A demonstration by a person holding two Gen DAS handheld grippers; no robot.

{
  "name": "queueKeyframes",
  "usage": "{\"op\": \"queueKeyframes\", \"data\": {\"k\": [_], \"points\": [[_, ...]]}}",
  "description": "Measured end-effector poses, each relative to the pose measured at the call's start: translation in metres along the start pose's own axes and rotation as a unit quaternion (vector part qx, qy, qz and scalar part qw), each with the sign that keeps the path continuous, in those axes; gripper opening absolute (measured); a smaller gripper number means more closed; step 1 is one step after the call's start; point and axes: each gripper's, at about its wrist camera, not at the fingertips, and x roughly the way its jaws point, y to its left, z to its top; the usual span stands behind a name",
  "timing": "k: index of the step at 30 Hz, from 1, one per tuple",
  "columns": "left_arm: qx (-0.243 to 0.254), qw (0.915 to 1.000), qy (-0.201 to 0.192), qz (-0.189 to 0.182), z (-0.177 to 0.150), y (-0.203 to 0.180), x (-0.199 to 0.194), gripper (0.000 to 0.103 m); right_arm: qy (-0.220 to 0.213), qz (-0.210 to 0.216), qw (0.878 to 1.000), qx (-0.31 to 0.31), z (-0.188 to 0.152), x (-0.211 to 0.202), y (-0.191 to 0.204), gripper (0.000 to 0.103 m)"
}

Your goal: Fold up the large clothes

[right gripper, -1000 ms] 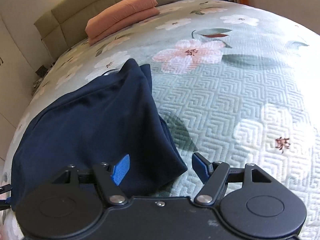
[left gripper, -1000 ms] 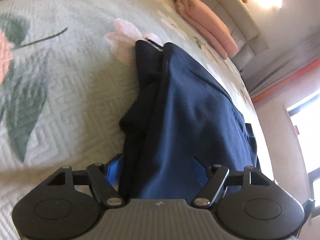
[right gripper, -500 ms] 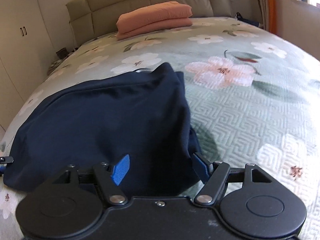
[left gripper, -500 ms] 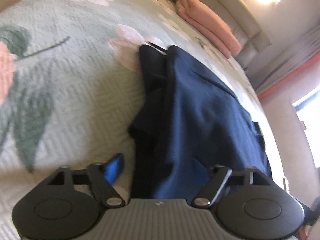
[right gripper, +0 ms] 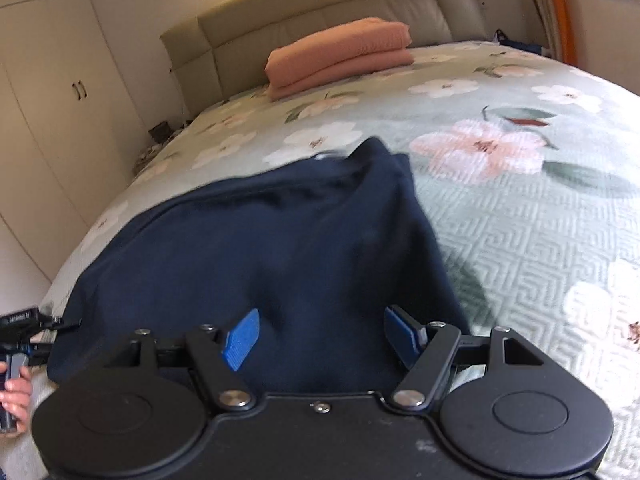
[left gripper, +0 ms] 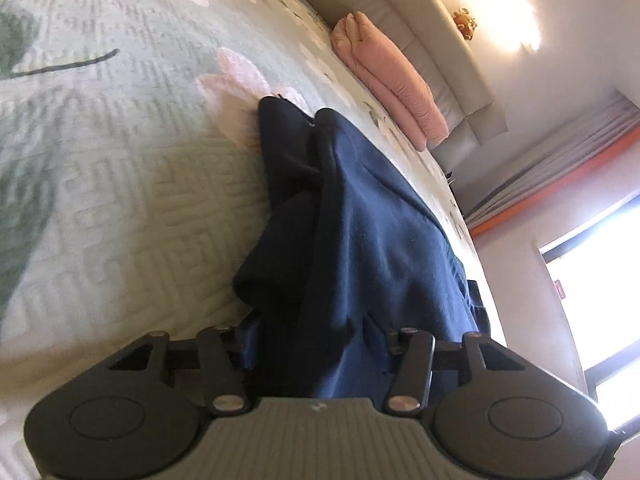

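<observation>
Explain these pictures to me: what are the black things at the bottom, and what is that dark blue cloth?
No robot: a person holds a two-fingered gripper in each hand, each with a camera looking along its fingers. One picture is from the left gripper, the other from the right gripper. Both show a navy garment on a flowered bed, with folded pink cloth near the headboard. The left fingers have just been closing with the garment between them; whether they pinch it yet is unclear. The right fingers stand open over it.
</observation>
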Motion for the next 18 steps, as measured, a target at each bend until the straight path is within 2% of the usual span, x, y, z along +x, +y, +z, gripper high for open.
{"op": "queueKeyframes", "data": {"k": [4, 6, 8, 9, 11, 14, 15, 17, 18], "points": [[-0.042, 0.9984, -0.013, -0.037, 0.0, 0.003, 0.012, 0.053, 0.007, 0.008, 1.0, 0.007, -0.006, 0.008, 0.008, 0.083], [-0.065, 0.9963, -0.017, -0.053, -0.003, 0.005, 0.019, 0.042, 0.007, 0.016, 1.0, 0.013, -0.008, 0.01, 0.012, 0.083], [-0.077, 0.9956, -0.022, -0.05, -0.005, 0.003, 0.025, 0.033, 0.008, 0.02, 1.0, 0.014, -0.009, 0.011, 0.015, 0.083], [-0.079, 0.9953, -0.024, -0.051, -0.005, 0.002, 0.026, 0.021, 0.008, 0.021, 1.0, 0.012, -0.009, 0.012, 0.016, 0.083], [-0.064, 0.9961, -0.035, -0.05, -0.006, -0.007, 0.024, 0.015, 0.003, 0.026, 1.0, 0.009, -0.007, 0.012, 0.021, 0.083], [-0.032, 0.9969, -0.046, -0.054, -0.002, -0.027, 0.014, 0.013, -0.008, 0.018, 1.0, -0.017, -0.003, 0.012, 0.032, 0.082], [-0.028, 0.9967, -0.049, -0.059, 0.0, -0.033, 0.01, 0.013, -0.011, 0.01, 0.999, -0.032, -0.002, 0.012, 0.038, 0.076], [-0.013, 0.9963, -0.053, -0.066, 0.006, -0.048, 0.003, 0.013, -0.011, -0.002, 0.998, -0.058, 0.0, 0.015, 0.048, 0.058], [-0.002, 0.9962, -0.054, -0.069, 0.009, -0.058, 0.0, 0.013, -0.01, -0.002, 0.998, -0.064, 0.0, 0.016, 0.051, 0.043]]}}
